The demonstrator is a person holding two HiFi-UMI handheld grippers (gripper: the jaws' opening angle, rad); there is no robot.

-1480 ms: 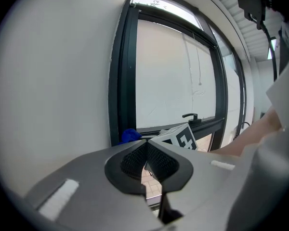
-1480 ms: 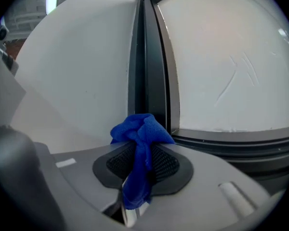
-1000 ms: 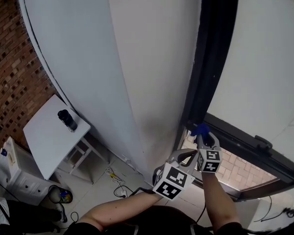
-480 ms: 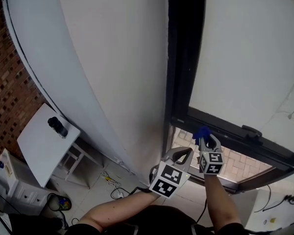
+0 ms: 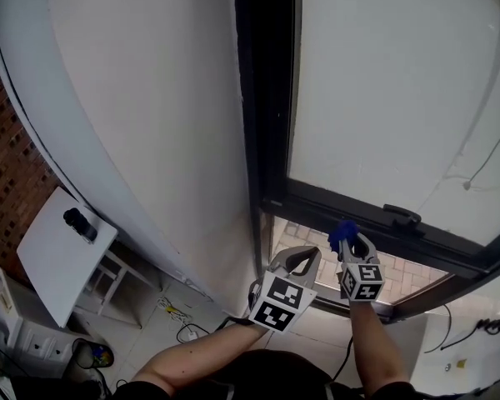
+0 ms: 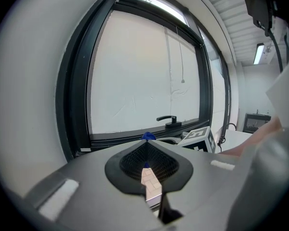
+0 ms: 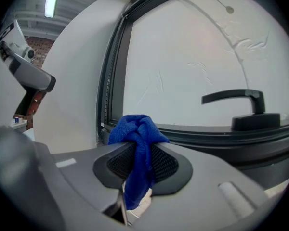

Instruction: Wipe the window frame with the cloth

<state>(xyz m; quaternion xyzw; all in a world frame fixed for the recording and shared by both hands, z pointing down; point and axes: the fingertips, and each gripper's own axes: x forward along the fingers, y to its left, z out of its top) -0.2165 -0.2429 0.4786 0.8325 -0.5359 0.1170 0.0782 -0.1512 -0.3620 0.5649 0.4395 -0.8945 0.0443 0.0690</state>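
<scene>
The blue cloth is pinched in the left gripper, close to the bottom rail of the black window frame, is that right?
Not quite. The blue cloth is pinched in the right gripper, not the left; the right gripper view shows it between those jaws. The left gripper is shut on nothing. The cloth is indeed close to the black window frame's bottom rail.

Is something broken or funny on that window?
The white pane has thin crooked lines across it, like scratches or creases; I cannot tell which. The dark frame, the handle and the blue cloth in the right gripper look normal.
</scene>
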